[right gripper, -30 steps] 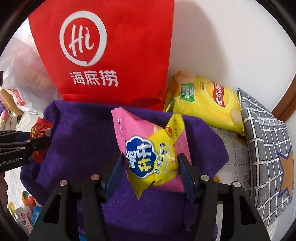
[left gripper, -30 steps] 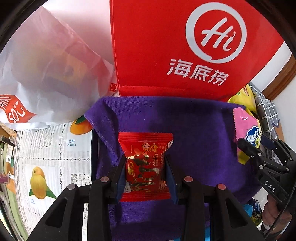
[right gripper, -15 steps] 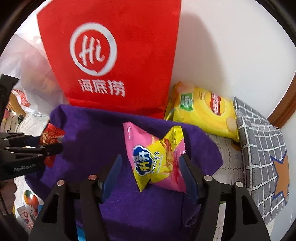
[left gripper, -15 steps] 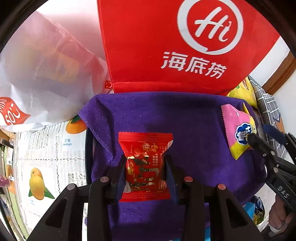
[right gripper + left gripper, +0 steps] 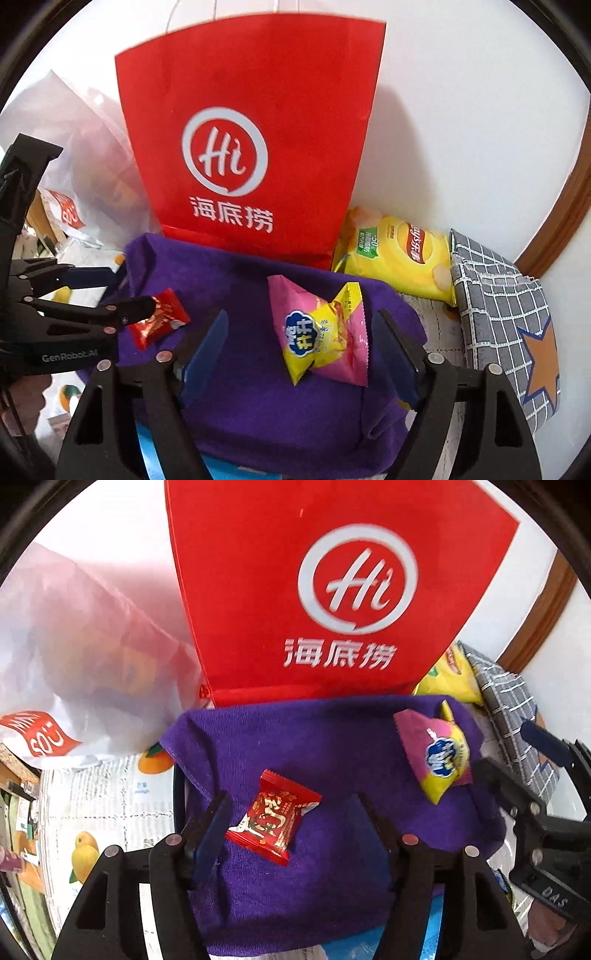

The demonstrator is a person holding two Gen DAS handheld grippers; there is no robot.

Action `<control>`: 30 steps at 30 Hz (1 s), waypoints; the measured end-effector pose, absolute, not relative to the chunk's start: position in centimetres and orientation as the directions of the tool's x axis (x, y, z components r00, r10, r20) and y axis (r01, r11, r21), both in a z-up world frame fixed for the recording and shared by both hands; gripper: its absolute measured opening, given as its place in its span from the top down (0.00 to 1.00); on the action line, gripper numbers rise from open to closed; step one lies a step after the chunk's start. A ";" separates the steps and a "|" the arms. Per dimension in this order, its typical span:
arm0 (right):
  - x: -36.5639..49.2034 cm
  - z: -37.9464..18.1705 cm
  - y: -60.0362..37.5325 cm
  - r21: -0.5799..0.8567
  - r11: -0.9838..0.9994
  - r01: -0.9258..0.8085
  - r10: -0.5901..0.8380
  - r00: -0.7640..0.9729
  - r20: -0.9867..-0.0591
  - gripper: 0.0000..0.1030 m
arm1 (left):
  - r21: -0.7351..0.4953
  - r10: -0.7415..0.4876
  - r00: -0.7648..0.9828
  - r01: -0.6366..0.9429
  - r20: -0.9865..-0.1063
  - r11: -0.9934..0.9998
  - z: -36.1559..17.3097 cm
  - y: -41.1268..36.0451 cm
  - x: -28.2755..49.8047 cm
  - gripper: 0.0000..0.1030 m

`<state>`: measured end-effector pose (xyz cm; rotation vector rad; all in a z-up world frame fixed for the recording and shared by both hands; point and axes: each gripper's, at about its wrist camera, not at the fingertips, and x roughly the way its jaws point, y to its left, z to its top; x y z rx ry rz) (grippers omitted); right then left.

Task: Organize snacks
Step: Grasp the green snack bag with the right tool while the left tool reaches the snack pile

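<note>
While both tools gape empty | red packet (image 5: pixel 273 816) mid-cloth (image 5: pixel 332 738) | pink packet (image 5: pixel 325 332) seemingly near cloth's right edge

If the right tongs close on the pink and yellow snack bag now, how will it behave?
The pink and yellow snack bag looks puffed with air, so it would probably be light and dent under pressure. Its glossy film may slip. Resting on the soft purple cloth, it seems more likely to drag than slide when pushed.
</note>
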<state>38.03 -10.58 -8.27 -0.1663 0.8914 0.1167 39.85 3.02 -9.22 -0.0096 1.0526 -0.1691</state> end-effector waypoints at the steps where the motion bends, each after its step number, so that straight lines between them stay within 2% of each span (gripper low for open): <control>1: 37.5 -8.0 -10.6 -0.092 0.982 -0.163 0.032 0.630 -0.776 0.21 | -0.094 -0.150 0.498 0.137 -0.854 0.986 -8.6 3.0 39.8 0.38; 5: 35.9 -7.2 -11.4 -0.091 0.986 -0.141 0.019 0.633 -0.774 0.21 | -0.137 -0.211 0.575 0.170 -0.790 0.976 -6.7 3.2 38.5 0.38; 14: 30.2 -6.0 -15.0 -0.109 0.990 -0.085 -0.023 0.679 -0.734 0.21 | -0.146 -0.247 0.629 0.208 -0.738 0.967 -3.3 3.7 36.1 0.38; 18: 28.1 -6.3 -17.7 -0.044 0.998 -0.037 -0.012 0.624 -0.781 0.21 | -0.155 -0.252 0.627 0.206 -0.737 0.966 -2.4 3.9 35.2 0.37; 21: 26.2 -7.0 -19.7 0.020 1.000 0.002 0.015 0.636 -0.771 0.21 | -0.154 -0.252 0.614 0.209 -0.748 0.966 -2.0 3.7 34.6 0.35; 22: 25.7 -7.5 -20.3 0.026 0.999 0.021 0.007 0.628 -0.778 0.23 | -0.149 -0.249 0.616 0.210 -0.747 0.966 -1.9 3.6 34.4 0.34; 24: 25.0 -8.7 -21.2 0.030 0.999 0.045 -0.003 0.598 -0.801 0.36 | -0.137 -0.237 0.629 0.204 -0.740 0.969 -1.4 3.6 33.8 0.33; 28: 24.2 -11.5 -22.0 0.079 0.996 0.045 0.044 0.525 -0.850 0.47 | -0.138 -0.233 0.624 0.198 -0.746 0.970 -1.5 3.7 32.0 0.30; 30: 23.8 -12.7 -21.7 0.086 0.996 0.027 0.060 0.507 -0.860 0.50 | -0.131 -0.230 0.611 0.203 -0.757 0.970 -1.9 3.7 31.2 0.30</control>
